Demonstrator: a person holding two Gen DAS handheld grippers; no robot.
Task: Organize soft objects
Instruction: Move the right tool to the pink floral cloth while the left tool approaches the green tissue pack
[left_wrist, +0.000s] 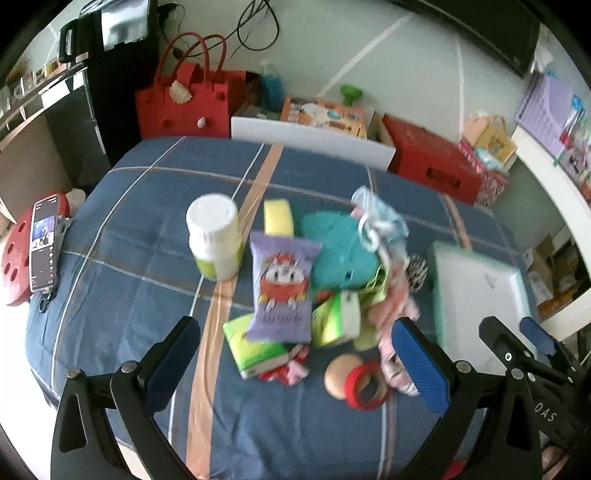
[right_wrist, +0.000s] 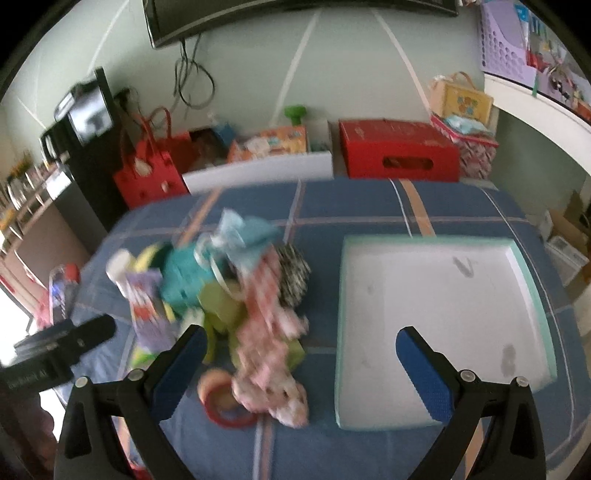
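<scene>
A pile of objects lies on the blue plaid bedspread (left_wrist: 140, 229). It holds a purple cartoon pouch (left_wrist: 282, 291), a teal cloth (left_wrist: 338, 254), a pink patterned cloth (right_wrist: 271, 354), a yellow sponge (left_wrist: 279, 218), a light blue ribbon bundle (left_wrist: 376, 221) and a zebra-striped ball (left_wrist: 417, 271). A white tray with a mint rim (right_wrist: 443, 325) lies to the right of the pile. My left gripper (left_wrist: 299, 354) is open above the pile's near side. My right gripper (right_wrist: 299, 362) is open, over the gap between the pink cloth and the tray.
A white bottle (left_wrist: 214, 236) stands left of the pile. A green tissue pack (left_wrist: 255, 347), a wooden disc (left_wrist: 341, 373) and a red tape ring (left_wrist: 367, 384) lie near it. A phone (left_wrist: 44, 243) rests at the left edge. Red bag (left_wrist: 184, 103) and red box (right_wrist: 399, 153) stand behind.
</scene>
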